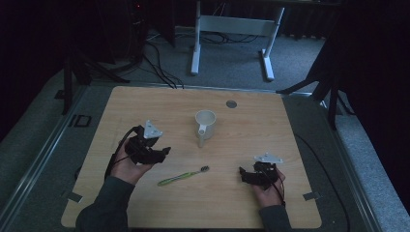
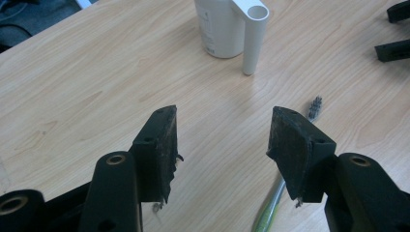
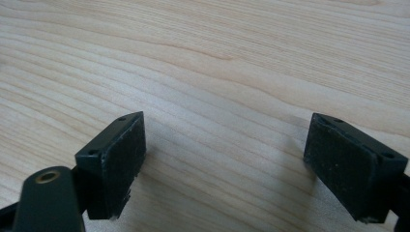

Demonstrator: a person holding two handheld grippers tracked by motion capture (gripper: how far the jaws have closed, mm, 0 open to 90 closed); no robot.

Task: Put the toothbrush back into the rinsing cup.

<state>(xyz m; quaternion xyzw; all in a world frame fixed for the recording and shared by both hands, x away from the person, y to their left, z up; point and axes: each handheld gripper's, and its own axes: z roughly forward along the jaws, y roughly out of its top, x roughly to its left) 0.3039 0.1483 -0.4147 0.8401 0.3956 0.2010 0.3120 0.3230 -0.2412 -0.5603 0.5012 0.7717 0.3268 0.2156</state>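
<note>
Toothbrush point(image 1: 183, 177) near my released left tongs point(image 2: 222, 140): light, stiff, slippery, lying flat; I'd pinch mid-handle. Right tongs point(image 3: 225, 159) released.

The counter point(image 1: 145, 104) looks like pale wood laminate, smooth and matt, with fine grain lines. The white mug point(image 2: 223, 26) seems smooth, slightly glossy plastic or ceramic. The toothbrush point(image 1: 183, 176) has a shiny green plastic handle. Both grippers' jaws are matt black with scuffed, dusty pads point(image 2: 163, 145).
</note>
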